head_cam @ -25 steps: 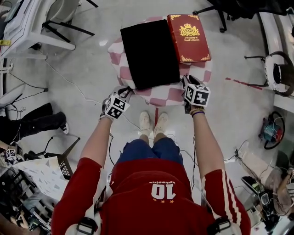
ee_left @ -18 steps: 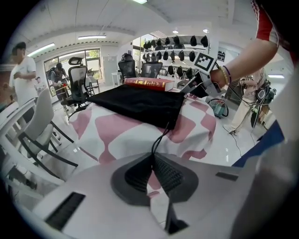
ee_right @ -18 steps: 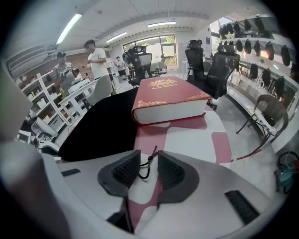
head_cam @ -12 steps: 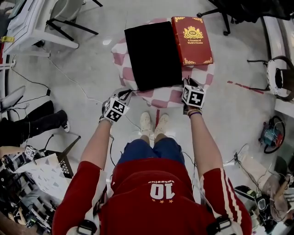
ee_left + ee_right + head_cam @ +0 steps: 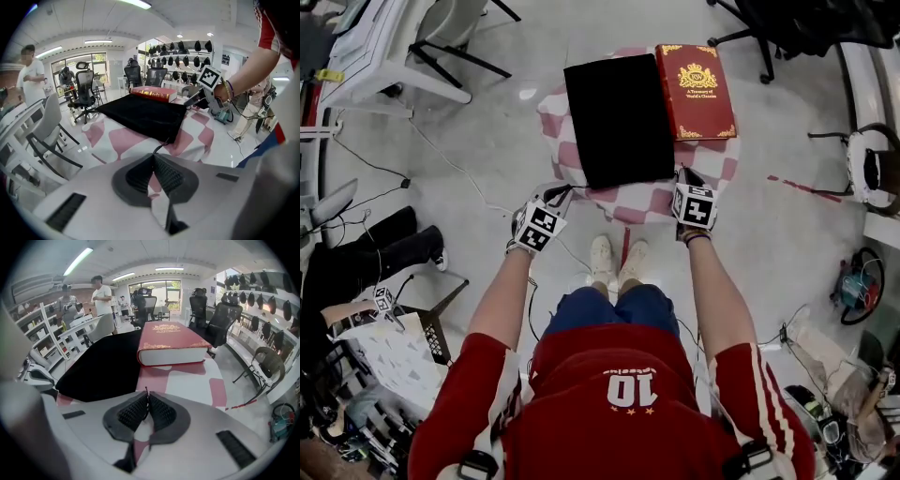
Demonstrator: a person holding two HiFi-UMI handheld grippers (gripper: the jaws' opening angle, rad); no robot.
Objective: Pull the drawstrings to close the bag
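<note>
The black bag point(image 5: 619, 117) lies flat on the small round worktop point(image 5: 637, 202), which is draped in a pink-and-white checked cloth. Its near edge faces the person. A red book point(image 5: 696, 89) sits just beside it on the right.

At the near-left corner the left drawstring point(image 5: 161, 144) runs off the bag into the left gripper point(image 5: 153, 159). That gripper's fingers point(image 5: 168, 176) have just been closing and now pinch the cord. At the near-right corner the right gripper point(image 5: 147, 397) has also just been closing. Its fingers point(image 5: 161, 411) are pressed together on the right drawstring point(image 5: 146, 391), with only a thin end poking up above the tips.

The likeliest failure is on the right. The bite looks to be close to the cord's end, so a firm tug could pull it free. Nothing pins the bag either. Pulling both cords toward the person could slide the whole bag over the cloth rather than cinch its mouth, and the cloth could drag with it and shift the book. Uneven pulls would probably gather one side only and skew the bag.

By count there are one bag, two drawstrings, two grippers, one book and one worktop.
</note>
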